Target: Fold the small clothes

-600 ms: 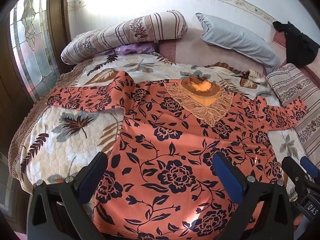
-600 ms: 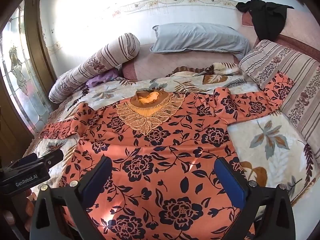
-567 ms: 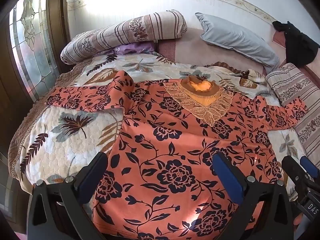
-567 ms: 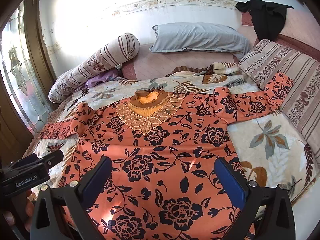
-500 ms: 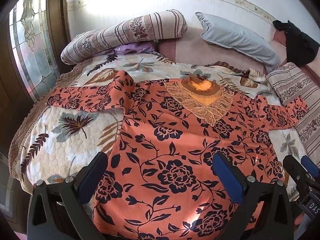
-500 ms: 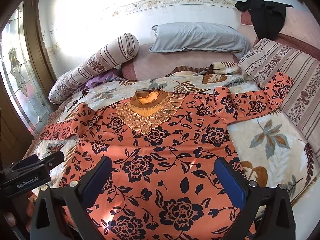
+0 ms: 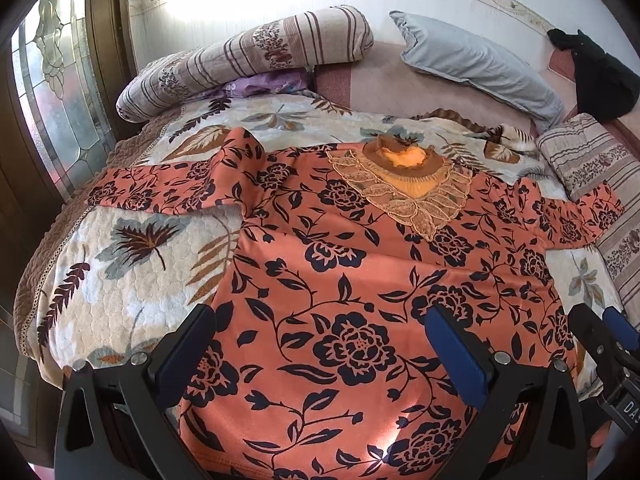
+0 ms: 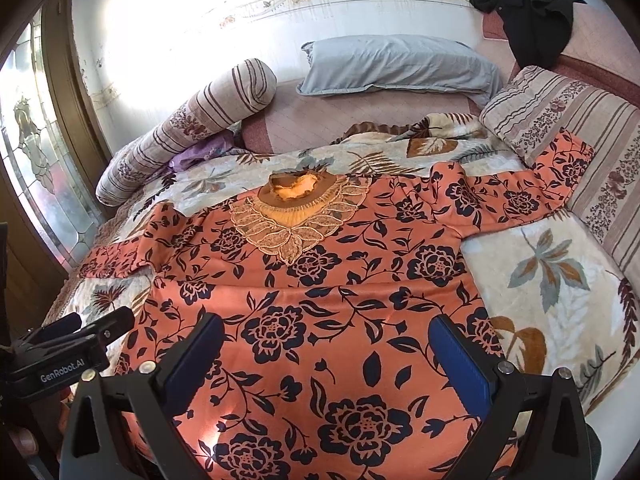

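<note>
An orange top with dark flowers (image 7: 340, 264) lies spread flat on the bed, front up, lace collar (image 7: 412, 184) at the far end and both sleeves stretched out sideways. It also shows in the right wrist view (image 8: 320, 280). My left gripper (image 7: 320, 348) is open and empty, held over the hem end of the top. My right gripper (image 8: 324, 356) is open and empty, also over the hem end. The right gripper's tip shows in the left wrist view (image 7: 600, 336), and the left gripper shows in the right wrist view (image 8: 72, 344).
The bed has a leaf-print blanket (image 7: 120, 264). A striped bolster (image 7: 248, 56) and a grey pillow (image 7: 476, 60) lie at the head. A striped cushion (image 8: 580, 136) lines the right side. A black garment (image 8: 532, 16) hangs in the far right corner. A glass door (image 7: 56, 92) stands on the left.
</note>
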`<state>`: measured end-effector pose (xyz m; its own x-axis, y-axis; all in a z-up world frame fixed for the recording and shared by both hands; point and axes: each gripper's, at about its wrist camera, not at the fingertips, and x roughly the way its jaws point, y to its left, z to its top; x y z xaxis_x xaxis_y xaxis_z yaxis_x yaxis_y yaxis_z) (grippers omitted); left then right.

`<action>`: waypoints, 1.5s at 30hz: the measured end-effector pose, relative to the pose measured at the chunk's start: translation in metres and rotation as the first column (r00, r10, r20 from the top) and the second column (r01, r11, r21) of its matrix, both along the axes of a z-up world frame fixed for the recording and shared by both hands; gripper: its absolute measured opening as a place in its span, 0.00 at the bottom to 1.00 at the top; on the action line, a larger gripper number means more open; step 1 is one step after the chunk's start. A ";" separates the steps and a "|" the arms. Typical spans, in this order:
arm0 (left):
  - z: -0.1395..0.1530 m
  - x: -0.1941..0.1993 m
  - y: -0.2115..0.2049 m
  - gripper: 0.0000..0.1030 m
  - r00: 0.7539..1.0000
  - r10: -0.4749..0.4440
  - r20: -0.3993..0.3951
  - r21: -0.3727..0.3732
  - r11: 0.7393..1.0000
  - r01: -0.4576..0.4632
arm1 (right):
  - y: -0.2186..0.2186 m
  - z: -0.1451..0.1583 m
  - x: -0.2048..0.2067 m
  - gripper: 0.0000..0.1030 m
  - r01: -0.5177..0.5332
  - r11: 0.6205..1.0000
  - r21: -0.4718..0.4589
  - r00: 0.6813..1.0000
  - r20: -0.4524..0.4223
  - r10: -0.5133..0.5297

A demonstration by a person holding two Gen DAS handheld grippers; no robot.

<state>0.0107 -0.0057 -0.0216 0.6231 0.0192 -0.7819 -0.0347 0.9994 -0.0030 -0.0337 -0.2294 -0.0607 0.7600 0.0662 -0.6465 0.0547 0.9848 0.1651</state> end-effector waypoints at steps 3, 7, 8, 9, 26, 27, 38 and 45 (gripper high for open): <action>-0.001 0.001 -0.001 1.00 1.000 0.001 -0.015 0.012 1.000 -0.001 | 0.000 -0.003 0.001 1.00 -0.002 1.000 0.005 1.000 -0.003 0.002; 0.001 0.002 -0.001 1.00 1.000 0.002 -0.002 0.016 1.000 -0.002 | 0.001 -0.002 0.004 1.00 -0.008 1.000 0.000 1.000 -0.009 0.008; 0.002 0.002 -0.001 1.00 1.000 0.001 0.005 0.016 1.000 -0.001 | 0.001 -0.002 0.004 1.00 -0.008 1.000 0.000 1.000 -0.008 0.008; 0.002 0.002 -0.001 1.00 1.000 0.002 0.014 0.016 1.000 -0.003 | 0.001 -0.002 0.004 1.00 -0.008 1.000 0.004 1.000 -0.009 0.008; 0.005 -0.002 -0.002 1.00 1.000 0.005 0.021 -0.012 1.000 -0.005 | 0.000 0.001 0.000 1.00 -0.006 1.000 0.006 1.000 -0.002 0.006; 0.005 -0.002 -0.002 1.00 1.000 0.006 0.018 -0.022 1.000 -0.005 | 0.000 0.001 0.000 1.00 -0.008 1.000 0.007 1.000 -0.005 0.008; 0.002 0.006 -0.004 1.00 1.000 0.007 -0.006 -0.058 0.998 -0.007 | -0.005 0.001 0.003 1.00 0.004 1.000 -0.002 1.000 -0.002 -0.004; -0.006 0.011 -0.011 1.00 1.000 -0.008 -0.017 -0.038 0.999 0.007 | -0.011 -0.006 0.010 1.00 0.015 1.000 0.020 1.000 -0.018 -0.015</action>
<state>0.0217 -0.0162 -0.0274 0.6096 -0.0153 -0.7925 -0.0276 0.9988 -0.0405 -0.0240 -0.2400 -0.0665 0.7496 0.0676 -0.6584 0.0727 0.9803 0.1835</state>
